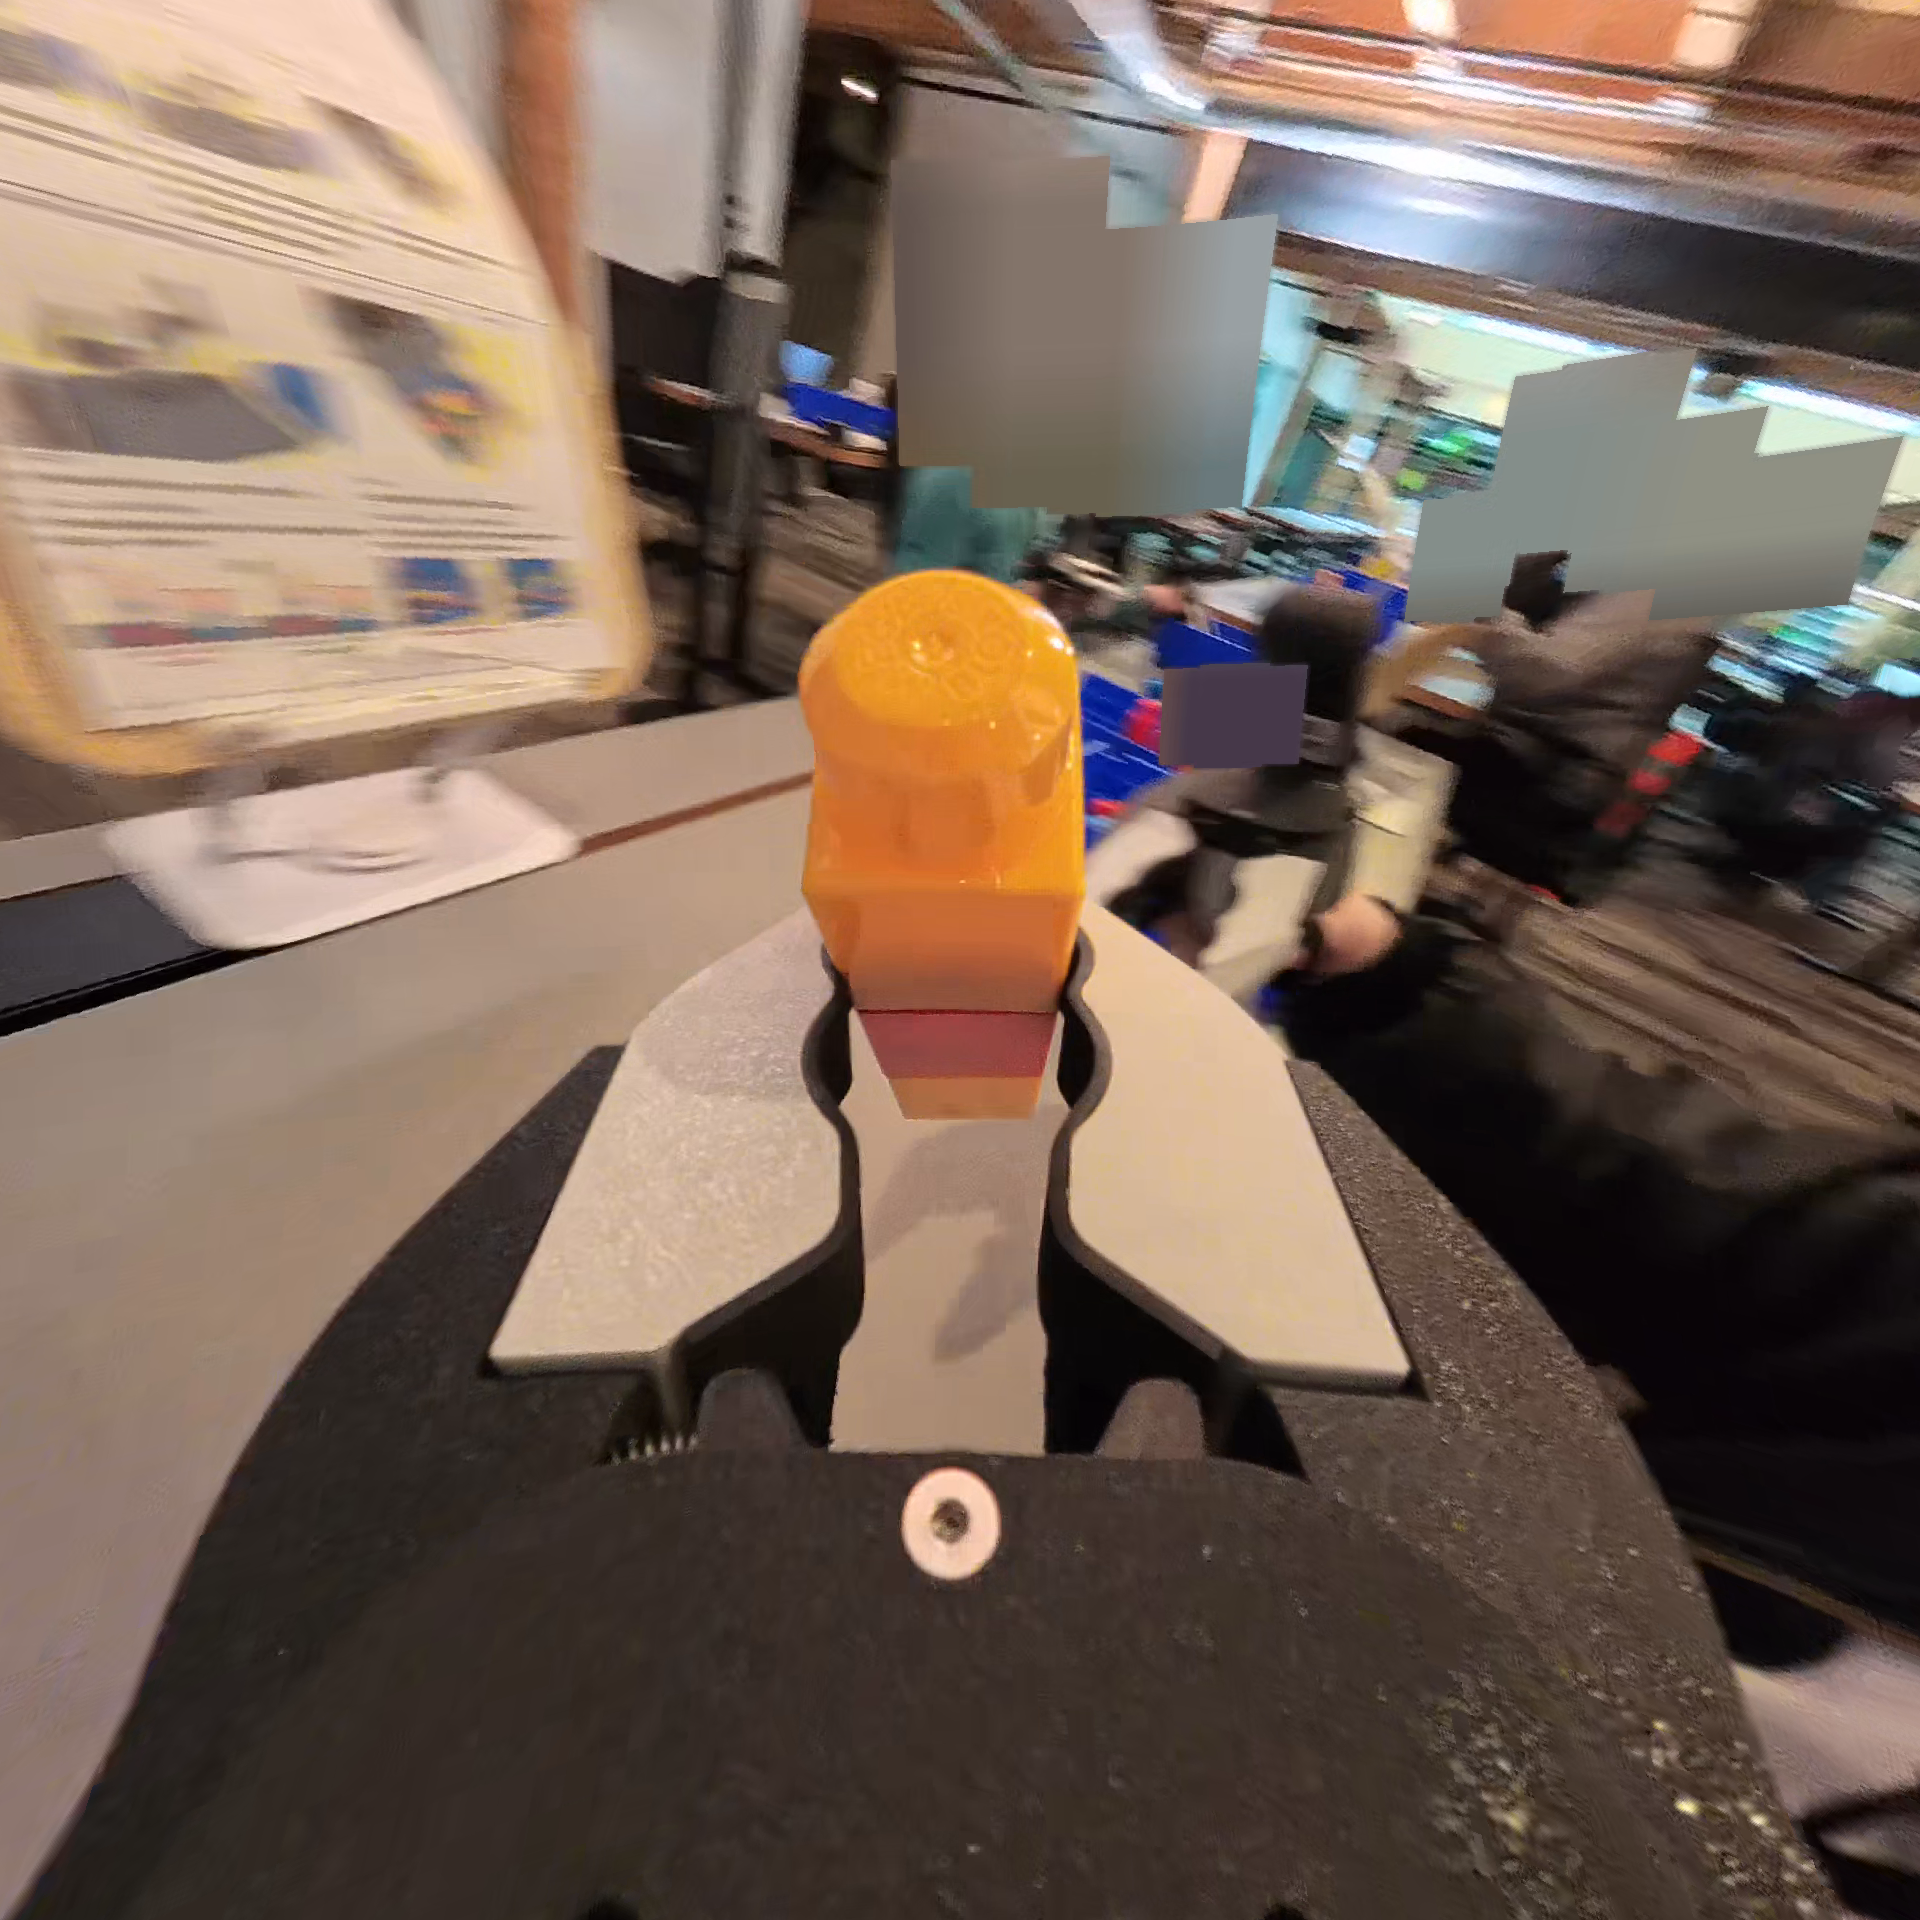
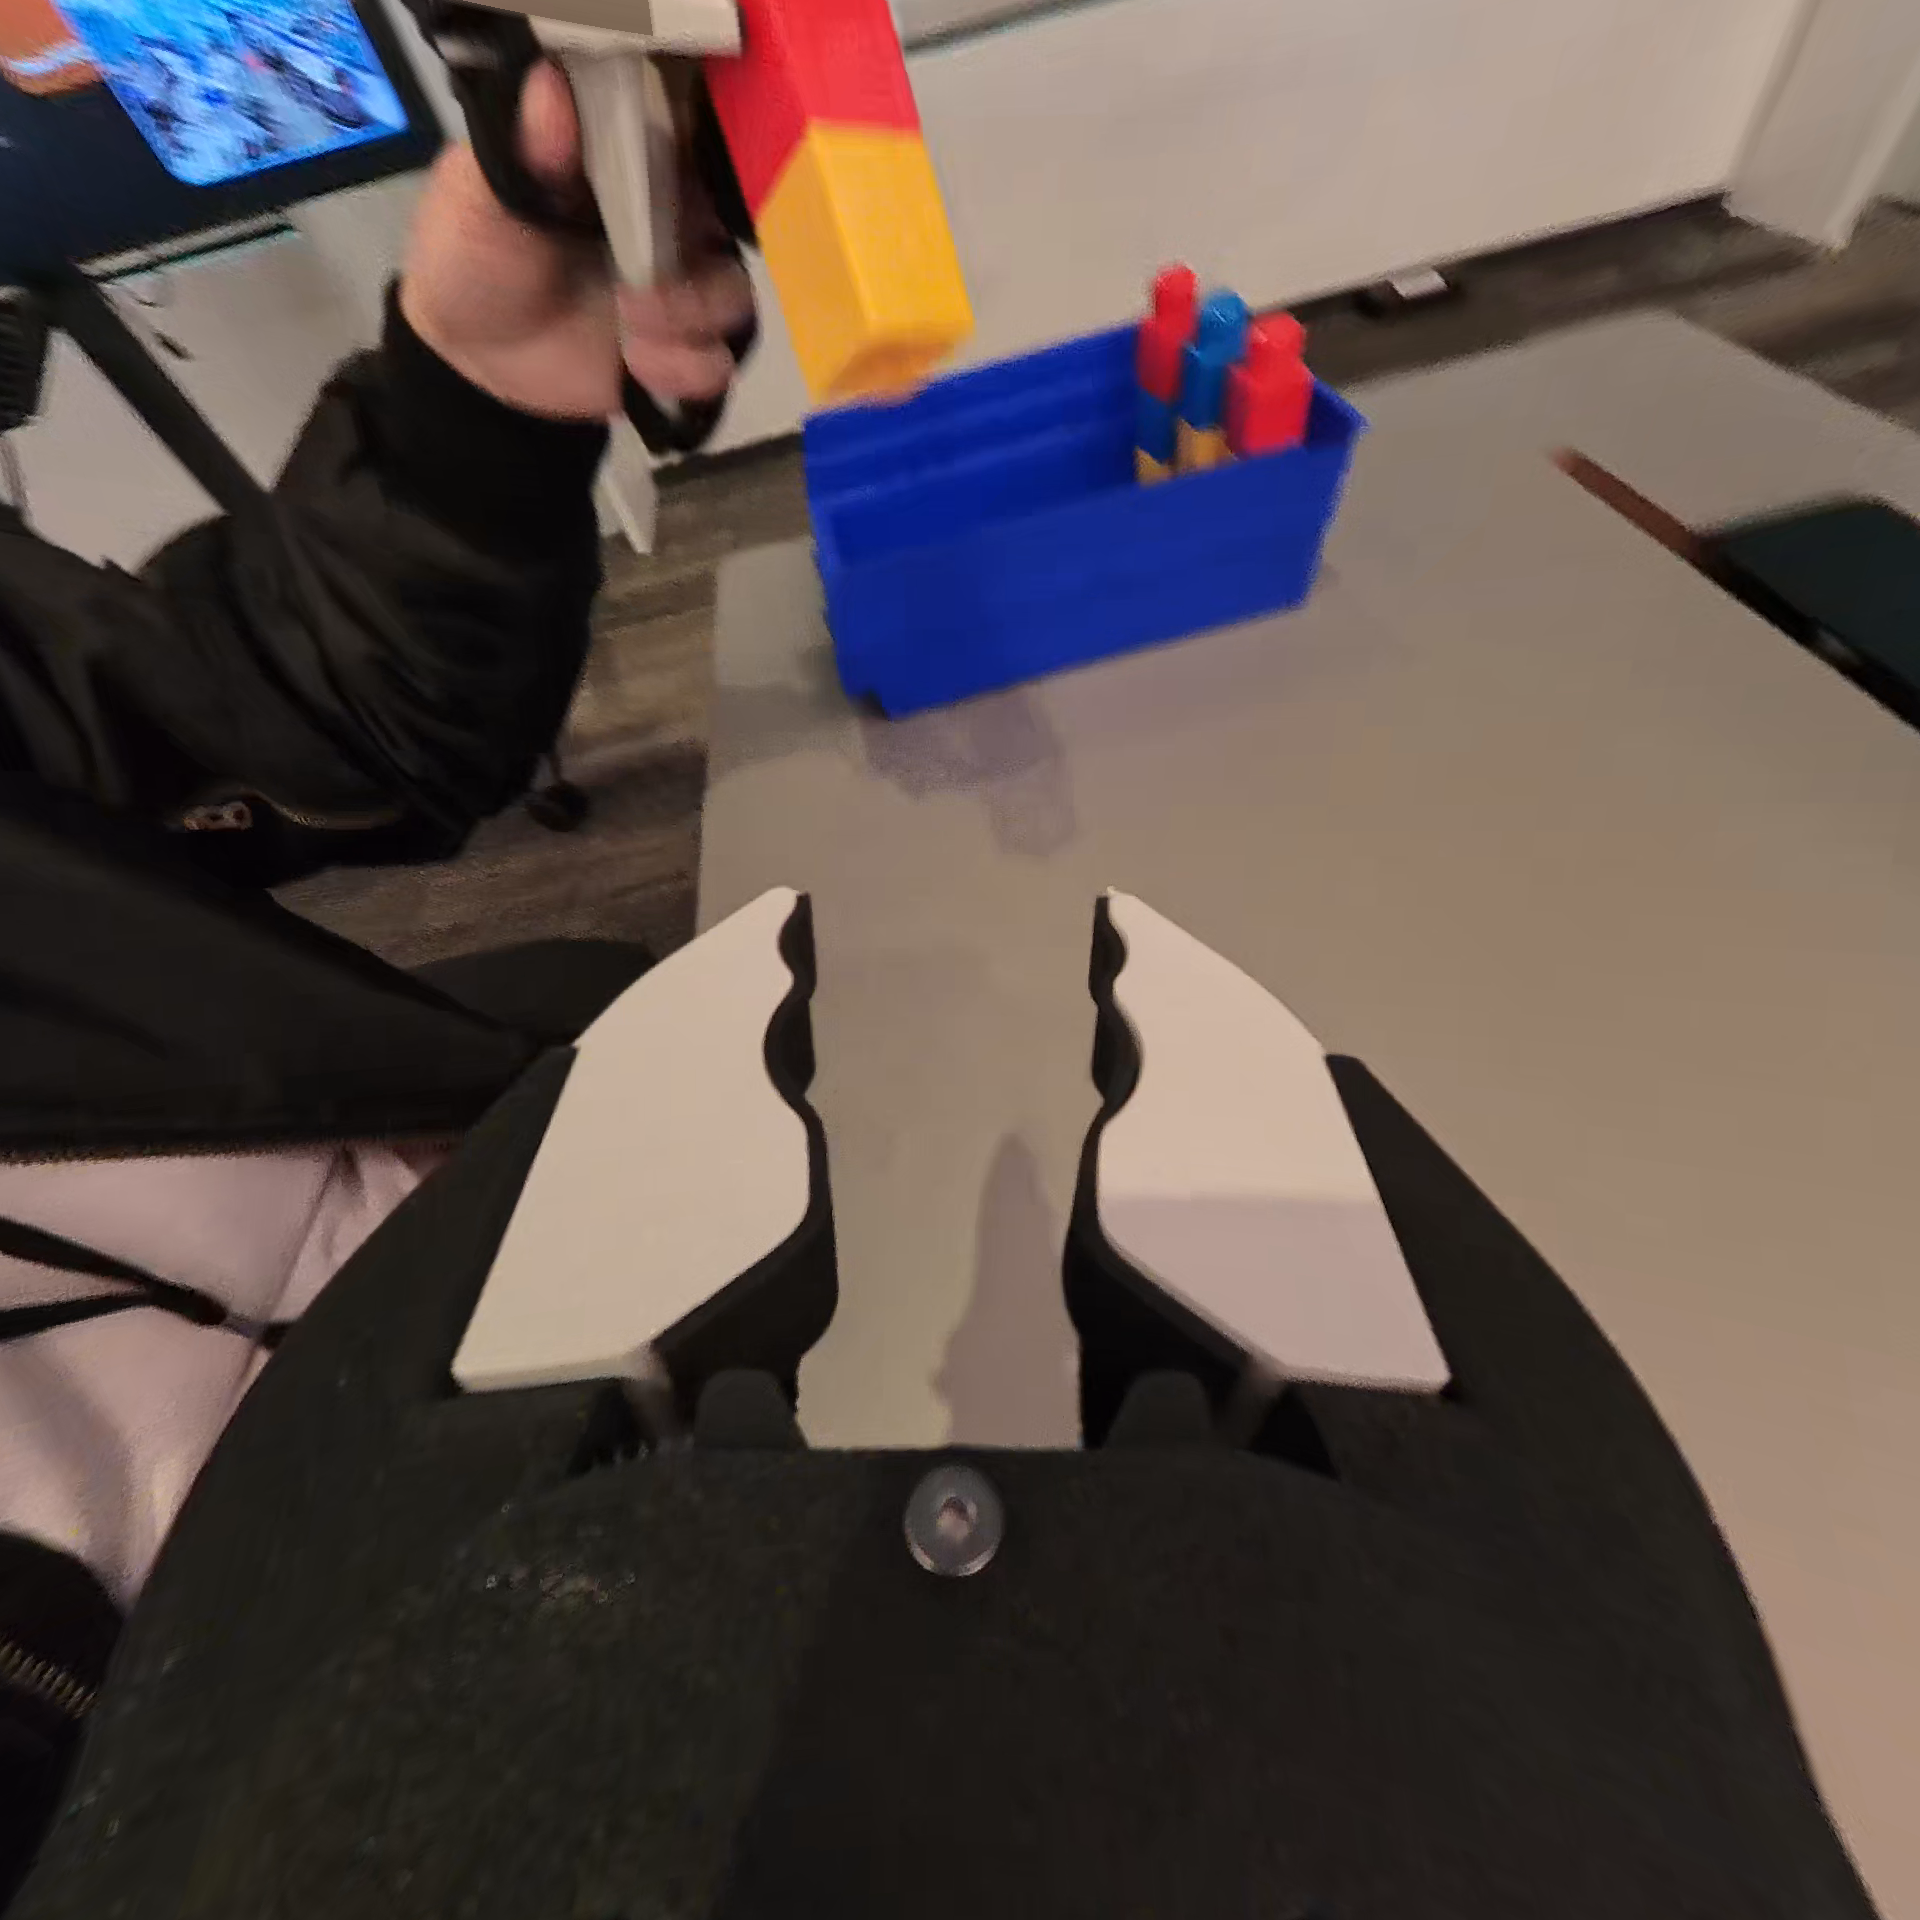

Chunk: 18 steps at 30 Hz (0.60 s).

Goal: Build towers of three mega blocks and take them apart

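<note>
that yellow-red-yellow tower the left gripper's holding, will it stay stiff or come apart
The tower looks rigid: its three blocks sit in one straight line. The left gripper clamps only the top block, so a sideways knock might pop a joint. It is probably light, as it looks like plastic.

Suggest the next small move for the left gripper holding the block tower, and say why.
Probably carry the tower toward the blue bin and lower it in. The left gripper is shut on the top orange block, with the tower lifted off the grey table. Other towers already stand in the bin, and the right gripper is open and empty.
</note>
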Available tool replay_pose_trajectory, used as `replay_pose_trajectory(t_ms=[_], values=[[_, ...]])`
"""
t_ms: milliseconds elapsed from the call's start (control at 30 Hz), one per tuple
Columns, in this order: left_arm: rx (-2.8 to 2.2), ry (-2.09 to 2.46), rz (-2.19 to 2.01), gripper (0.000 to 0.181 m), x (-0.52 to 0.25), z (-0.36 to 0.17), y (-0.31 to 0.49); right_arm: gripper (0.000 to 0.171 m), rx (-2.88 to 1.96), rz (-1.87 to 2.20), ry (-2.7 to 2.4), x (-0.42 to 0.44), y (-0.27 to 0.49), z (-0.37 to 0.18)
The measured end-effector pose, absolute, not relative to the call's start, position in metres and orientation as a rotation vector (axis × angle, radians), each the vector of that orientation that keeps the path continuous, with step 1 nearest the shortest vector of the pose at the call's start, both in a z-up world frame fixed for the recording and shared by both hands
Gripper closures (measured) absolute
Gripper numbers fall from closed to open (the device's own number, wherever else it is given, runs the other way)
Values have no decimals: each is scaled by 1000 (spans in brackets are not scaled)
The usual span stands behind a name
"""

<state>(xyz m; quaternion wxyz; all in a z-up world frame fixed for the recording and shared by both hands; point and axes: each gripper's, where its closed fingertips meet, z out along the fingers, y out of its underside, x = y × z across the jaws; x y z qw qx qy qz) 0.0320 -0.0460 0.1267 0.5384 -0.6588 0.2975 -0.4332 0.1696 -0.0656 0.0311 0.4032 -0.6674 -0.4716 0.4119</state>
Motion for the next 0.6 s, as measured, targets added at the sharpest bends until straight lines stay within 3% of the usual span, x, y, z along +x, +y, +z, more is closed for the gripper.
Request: replay_pose_trajectory(t_ms=[100, 233, 300, 333, 400, 467, 600], values=[[-1543, 861, -1112, 145, 86, 123, -74, 107, -1579, 1094, -1268, 129, -76, 47], [-1548, 982, -1152, 145, 121, 113, -93, 106, -1527, 1123, -1320, 113, -92, 57], [-1544, 1008, -1163, 145, 129, 110, -98, 115, -1520, 1159, -1335, 114, -99, 58], [-1535, 1015, -1155, 145, 131, 110, -97, 133, -1505, 1204, -1367, 116, -106, 58], [-1522, 996, -1183, 144, 136, 109, -96, 133, -1529, 1230, -1341, 120, -107, 56], [-1504, 946, -1221, 127, 144, 108, -93, 134, -1530, 1262, -1304, 123, -106, 57], [-1494, 926, -1225, 137, 157, 98, -84, 135, -1536, 1285, -1261, 129, -102, 54]])
